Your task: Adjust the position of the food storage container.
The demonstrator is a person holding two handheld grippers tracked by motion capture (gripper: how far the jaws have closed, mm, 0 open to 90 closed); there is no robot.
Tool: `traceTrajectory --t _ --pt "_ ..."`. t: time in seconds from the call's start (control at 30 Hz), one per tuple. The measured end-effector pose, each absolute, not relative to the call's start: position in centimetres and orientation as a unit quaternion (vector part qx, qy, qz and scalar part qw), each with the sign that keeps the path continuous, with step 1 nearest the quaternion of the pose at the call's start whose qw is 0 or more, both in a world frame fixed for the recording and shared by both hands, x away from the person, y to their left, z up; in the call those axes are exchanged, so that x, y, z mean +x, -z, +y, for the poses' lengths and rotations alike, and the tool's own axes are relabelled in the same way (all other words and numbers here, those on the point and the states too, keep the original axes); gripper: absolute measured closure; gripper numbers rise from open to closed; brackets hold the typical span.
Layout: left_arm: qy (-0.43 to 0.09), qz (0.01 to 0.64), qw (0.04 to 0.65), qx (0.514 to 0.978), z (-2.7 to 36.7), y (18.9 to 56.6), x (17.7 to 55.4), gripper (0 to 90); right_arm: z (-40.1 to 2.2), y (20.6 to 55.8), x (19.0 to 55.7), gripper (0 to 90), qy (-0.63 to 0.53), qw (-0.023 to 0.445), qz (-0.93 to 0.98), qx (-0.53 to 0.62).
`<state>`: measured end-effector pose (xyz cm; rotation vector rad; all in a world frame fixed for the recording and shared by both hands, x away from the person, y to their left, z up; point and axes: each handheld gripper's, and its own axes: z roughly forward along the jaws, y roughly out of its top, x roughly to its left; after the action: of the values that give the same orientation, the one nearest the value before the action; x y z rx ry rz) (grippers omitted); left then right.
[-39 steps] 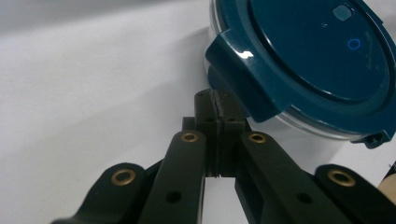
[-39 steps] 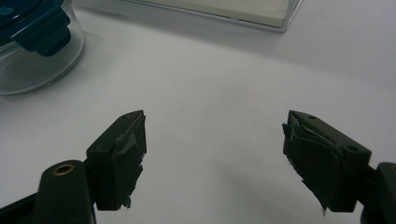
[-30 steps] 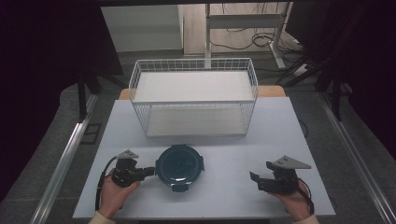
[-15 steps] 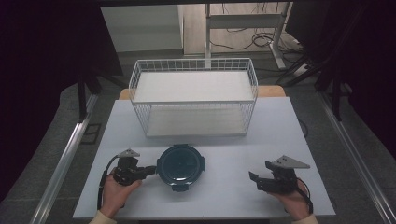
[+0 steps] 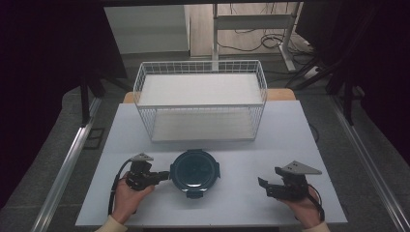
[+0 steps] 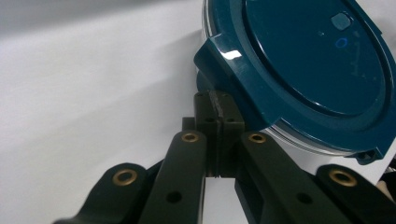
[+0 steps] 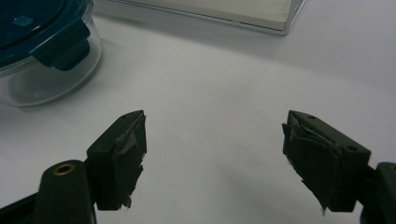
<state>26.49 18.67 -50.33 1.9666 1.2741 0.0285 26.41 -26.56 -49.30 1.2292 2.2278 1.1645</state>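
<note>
High view, wire basket (image 5: 200, 104) behind container (image 5: 195, 170)

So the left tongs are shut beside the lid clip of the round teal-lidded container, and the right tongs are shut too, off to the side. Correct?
Not quite. The right tongs stand open with bare table between them, as the right gripper view shows. The left tongs are shut by a clip of the round container.

The round lidded container (image 5: 195, 171) sits on the table (image 5: 290, 130) before the wire basket (image 5: 200, 104).
</note>
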Motion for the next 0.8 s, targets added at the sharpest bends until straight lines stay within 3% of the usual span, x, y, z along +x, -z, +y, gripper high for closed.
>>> traceTrajectory --t 0.8 --pt "-0.001 0.472 0.403 0.784 15.3 49.5 27.4 90.0 -26.5 49.3 26.4 21.4 -0.410 0.170 0.785 0.432"
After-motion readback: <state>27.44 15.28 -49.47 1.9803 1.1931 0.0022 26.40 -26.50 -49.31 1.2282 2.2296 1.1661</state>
